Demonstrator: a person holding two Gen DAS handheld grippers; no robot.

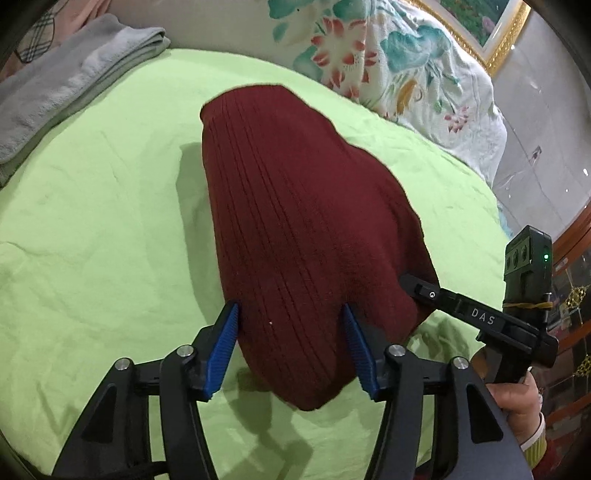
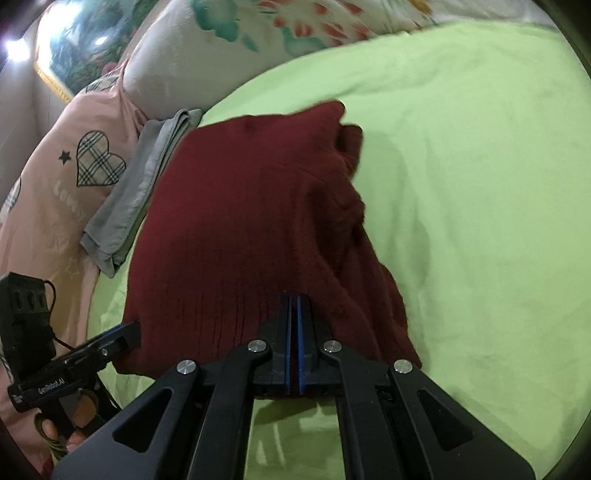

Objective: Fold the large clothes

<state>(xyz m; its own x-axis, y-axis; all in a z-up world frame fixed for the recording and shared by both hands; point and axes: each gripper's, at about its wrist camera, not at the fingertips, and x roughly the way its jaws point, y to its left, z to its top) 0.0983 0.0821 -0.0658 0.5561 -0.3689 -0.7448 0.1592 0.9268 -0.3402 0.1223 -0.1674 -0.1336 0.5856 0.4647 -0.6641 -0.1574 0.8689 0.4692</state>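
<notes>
A dark red ribbed knit sweater (image 1: 295, 229) lies folded on the light green bed sheet (image 1: 103, 229). My left gripper (image 1: 291, 314) is open, its blue pads on either side of the sweater's near edge. My right gripper (image 2: 294, 299) is shut on the sweater's near edge (image 2: 240, 221). The right gripper also shows in the left wrist view (image 1: 421, 286) at the sweater's right side. The left gripper shows in the right wrist view (image 2: 125, 334) at the sweater's near left corner.
A folded grey cloth (image 1: 70, 85) lies at the sheet's far left, also seen in the right wrist view (image 2: 140, 184). A floral quilt (image 1: 388, 62) and a pink quilt with a plaid heart (image 2: 74, 177) border the bed. A gold-framed picture (image 1: 487, 33) hangs behind.
</notes>
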